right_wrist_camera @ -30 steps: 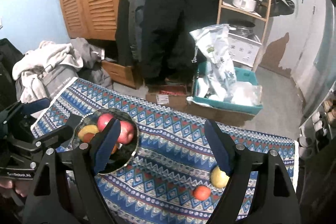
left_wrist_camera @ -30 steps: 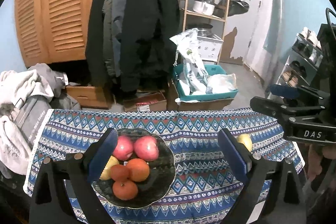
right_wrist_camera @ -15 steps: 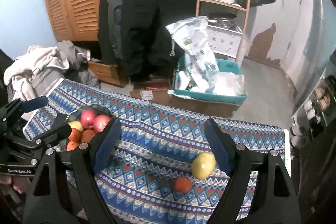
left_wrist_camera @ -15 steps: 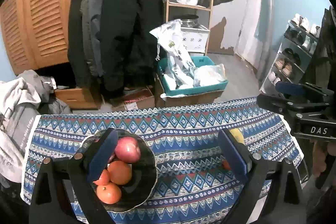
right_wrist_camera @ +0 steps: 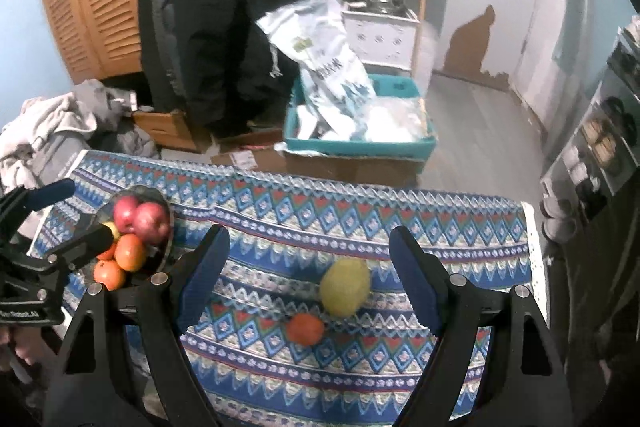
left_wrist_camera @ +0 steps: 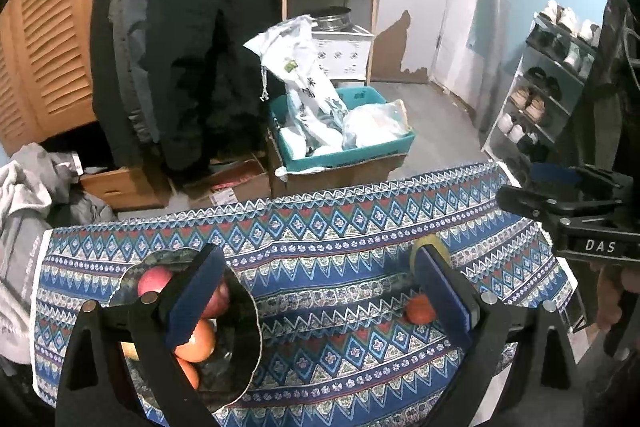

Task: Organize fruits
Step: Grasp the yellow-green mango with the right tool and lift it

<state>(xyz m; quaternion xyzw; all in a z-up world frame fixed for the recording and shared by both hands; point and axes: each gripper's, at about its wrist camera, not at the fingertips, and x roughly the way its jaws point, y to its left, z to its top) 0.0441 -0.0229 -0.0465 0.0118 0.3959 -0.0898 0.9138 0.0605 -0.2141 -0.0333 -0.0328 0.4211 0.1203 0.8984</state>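
yellow-green fruit [right_wrist_camera: 345, 286] and one loose orange [right_wrist_camera: 305, 328] are seen touching on the patterned cloth [right_wrist_camera: 360, 227], at six o'clock between the spread, empty right gripper [right_wrist_camera: 308, 267]. either could be nudged and rolled off the near edge. counted in the bowl [right_wrist_camera: 164, 243] at nine o'clock: two red apples, three oranges, one yellow fruit. the left gripper [left_wrist_camera: 316, 291] is also held spread, empty.

In the right wrist view, the yellow-green round fruit [right_wrist_camera: 345, 286] and the small orange tangerine [right_wrist_camera: 305, 329] now sit between the wide-open right tongs [right_wrist_camera: 308, 263] instead of beside the right finger. The dark fruit bowl [left_wrist_camera: 244, 339] slides further left behind the left tongs [left_wrist_camera: 316, 291].
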